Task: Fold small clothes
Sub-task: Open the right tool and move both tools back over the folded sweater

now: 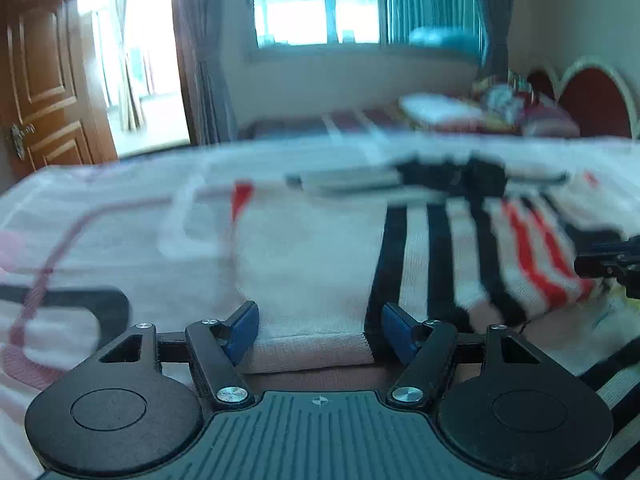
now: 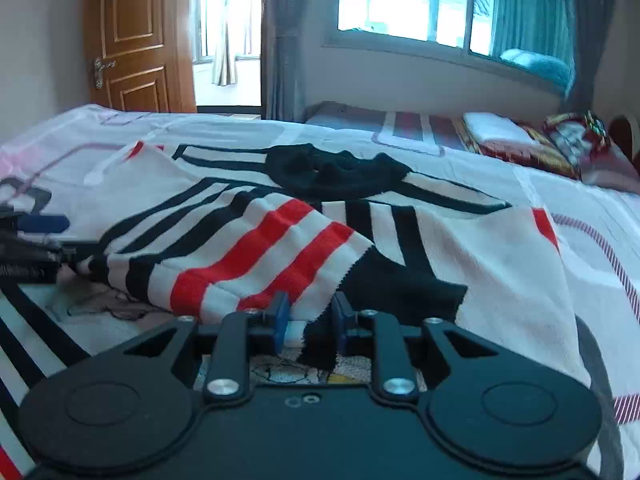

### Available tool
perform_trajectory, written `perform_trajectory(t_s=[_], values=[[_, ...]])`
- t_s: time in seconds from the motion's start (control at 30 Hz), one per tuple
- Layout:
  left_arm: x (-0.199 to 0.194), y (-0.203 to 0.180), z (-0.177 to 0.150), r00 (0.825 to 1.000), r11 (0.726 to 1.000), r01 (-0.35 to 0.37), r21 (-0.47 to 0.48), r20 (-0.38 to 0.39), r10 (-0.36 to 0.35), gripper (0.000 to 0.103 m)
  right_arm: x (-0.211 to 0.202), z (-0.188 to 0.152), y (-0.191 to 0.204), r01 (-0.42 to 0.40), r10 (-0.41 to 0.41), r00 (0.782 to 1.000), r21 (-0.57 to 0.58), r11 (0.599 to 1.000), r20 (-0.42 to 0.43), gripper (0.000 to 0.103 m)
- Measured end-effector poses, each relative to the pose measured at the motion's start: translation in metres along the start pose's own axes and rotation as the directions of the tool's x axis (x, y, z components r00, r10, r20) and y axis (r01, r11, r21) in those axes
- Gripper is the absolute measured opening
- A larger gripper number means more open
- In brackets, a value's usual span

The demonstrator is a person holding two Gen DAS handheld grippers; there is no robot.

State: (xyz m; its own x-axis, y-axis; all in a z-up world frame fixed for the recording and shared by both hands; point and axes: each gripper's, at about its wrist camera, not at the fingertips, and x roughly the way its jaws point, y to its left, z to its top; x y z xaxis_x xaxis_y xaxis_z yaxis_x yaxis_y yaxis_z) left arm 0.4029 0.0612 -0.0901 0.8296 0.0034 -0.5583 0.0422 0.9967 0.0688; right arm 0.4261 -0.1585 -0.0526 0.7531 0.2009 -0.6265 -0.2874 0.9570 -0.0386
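striped knit garment lies crosswise; right gripper pinches its hem, left gripper wide.

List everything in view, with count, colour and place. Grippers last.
striped garment: one, white with black and red stripes, spread on the bed just ahead of both grippers.
black item: one, black, lying on the bed beyond the garment; what it is cannot be told.
bedsheet: one, white with pink, grey and black patterns, covering the bed.
pillows and folded bedding: a pile, white, red and yellow, at the far right end.
door: one, brown wood, far left.
window: one, with grey and teal curtains, on the far wall.
left gripper: black with blue pads, open at the garment's white edge.
right gripper: black with blue pads, jaws narrowly apart around the striped edge.
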Motion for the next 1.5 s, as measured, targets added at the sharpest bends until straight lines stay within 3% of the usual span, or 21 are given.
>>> perform_trajectory(t_s=[0.1, 0.17, 0.27, 0.3, 0.37, 0.43, 0.53, 0.6, 0.67, 0.73, 0.87, 1.0, 1.13, 1.23, 1.3, 1.37, 1.4, 1.43, 1.47, 1.5], values=[[0.012, 0.001, -0.008, 0.997, 0.999, -0.005, 0.043, -0.074, 0.008, 0.069, -0.016, -0.001, -0.01, 0.011, -0.012, 0.998, 0.03, 1.0, 0.067, 0.025], [0.016, -0.007, -0.008, 0.998, 0.994, -0.026, 0.105, -0.052, 0.032, 0.074, 0.001, -0.009, -0.017, 0.044, -0.043, 0.999, 0.034, 0.998, -0.033, 0.027], [0.01, -0.003, 0.002, 0.997, 0.996, -0.025, 0.085, -0.068, 0.031, 0.074, 0.001, -0.005, -0.022, 0.025, -0.024, 0.999, 0.053, 0.998, -0.025, 0.027], [0.0, -0.001, 0.003, 0.999, 0.997, -0.022, 0.076, -0.046, 0.026, 0.079, -0.004, -0.003, -0.025, 0.018, -0.016, 1.0, 0.084, 0.996, -0.022, 0.027], [-0.02, 0.004, -0.001, 1.0, 0.998, -0.01, 0.058, -0.024, 0.011, 0.099, -0.021, -0.006, -0.036, 0.004, -0.008, 1.0, 0.162, 0.987, 0.02, 0.031], [-0.039, 0.011, -0.012, 0.999, 0.998, 0.017, 0.061, -0.032, -0.015, 0.099, -0.04, -0.013, -0.048, -0.007, -0.004, 0.999, 0.214, 0.977, 0.051, 0.031], [-0.07, 0.027, -0.033, 0.997, 0.998, 0.043, 0.035, -0.065, -0.041, 0.097, -0.075, -0.033, -0.066, -0.015, 0.001, 0.998, 0.252, 0.968, 0.057, 0.036], [-0.091, 0.042, -0.048, 0.992, 0.996, 0.082, -0.017, -0.098, -0.083, 0.078, -0.103, -0.051, -0.079, -0.031, 0.016, 0.998, 0.289, 0.957, 0.055, 0.047], [-0.109, 0.06, -0.066, 0.979, 0.986, 0.133, -0.102, -0.141, -0.147, 0.07, -0.131, -0.071, -0.093, -0.034, 0.02, 0.999, 0.331, 0.943, 0.046, 0.049], [-0.12, 0.072, -0.084, 0.958, 0.964, 0.189, -0.185, -0.179, -0.223, 0.068, -0.16, -0.093, -0.103, -0.027, 0.017, 0.999, 0.372, 0.928, 0.03, 0.049], [-0.144, 0.086, -0.117, 0.889, 0.869, 0.329, -0.37, -0.189, -0.417, 0.068, -0.201, -0.136, -0.114, -0.029, 0.043, 0.999, 0.482, 0.876, -0.018, 0.049], [-0.157, 0.086, -0.144, 0.822, 0.757, 0.399, -0.517, -0.165, -0.545, 0.068, -0.228, -0.175, -0.115, -0.084, 0.124, 0.992, 0.605, 0.792, -0.025, 0.049], [-0.16, 0.085, -0.16, 0.795, 0.684, 0.421, -0.596, -0.12, -0.595, 0.068, -0.234, -0.204, -0.102, -0.128, 0.214, 0.976, 0.674, 0.727, -0.046, 0.05], [-0.148, 0.086, -0.168, 0.726, 0.552, 0.439, -0.709, -0.082, -0.682, 0.068, -0.232, -0.209, -0.094, -0.179, 0.261, 0.965, 0.7, 0.691, -0.011, 0.052], [-0.148, 0.08, -0.17, 0.72, 0.552, 0.449, -0.702, -0.082, -0.689, 0.068, -0.222, -0.208, -0.094, -0.23, 0.329, 0.944, 0.738, 0.634, 0.012, 0.053], [-0.147, 0.076, -0.171, 0.722, 0.551, 0.454, -0.7, -0.074, -0.688, 0.067, -0.214, -0.205, -0.094, -0.257, 0.369, 0.929, 0.75, 0.609, 0.018, 0.052], [-0.146, 0.073, -0.171, 0.724, 0.553, 0.455, -0.698, -0.071, -0.686, 0.06, -0.213, -0.205, -0.093, -0.259, 0.373, 0.928, 0.749, 0.61, 0.017, 0.052], [-0.146, 0.07, -0.17, 0.733, 0.573, 0.451, -0.684, -0.083, -0.675, 0.05, -0.21, -0.204, -0.092, -0.266, 0.379, 0.925, 0.75, 0.606, 0.021, 0.051], [-0.145, 0.065, -0.169, 0.749, 0.616, 0.432, -0.659, -0.118, -0.652, 0.028, -0.209, -0.205, -0.092, -0.269, 0.383, 0.923, 0.755, 0.598, 0.025, 0.049], [-0.145, 0.063, -0.169, 0.765, 0.648, 0.418, -0.637, -0.139, -0.629, 0.014, -0.207, -0.205, -0.092, -0.267, 0.384, 0.923, 0.763, 0.588, 0.028, 0.044]])
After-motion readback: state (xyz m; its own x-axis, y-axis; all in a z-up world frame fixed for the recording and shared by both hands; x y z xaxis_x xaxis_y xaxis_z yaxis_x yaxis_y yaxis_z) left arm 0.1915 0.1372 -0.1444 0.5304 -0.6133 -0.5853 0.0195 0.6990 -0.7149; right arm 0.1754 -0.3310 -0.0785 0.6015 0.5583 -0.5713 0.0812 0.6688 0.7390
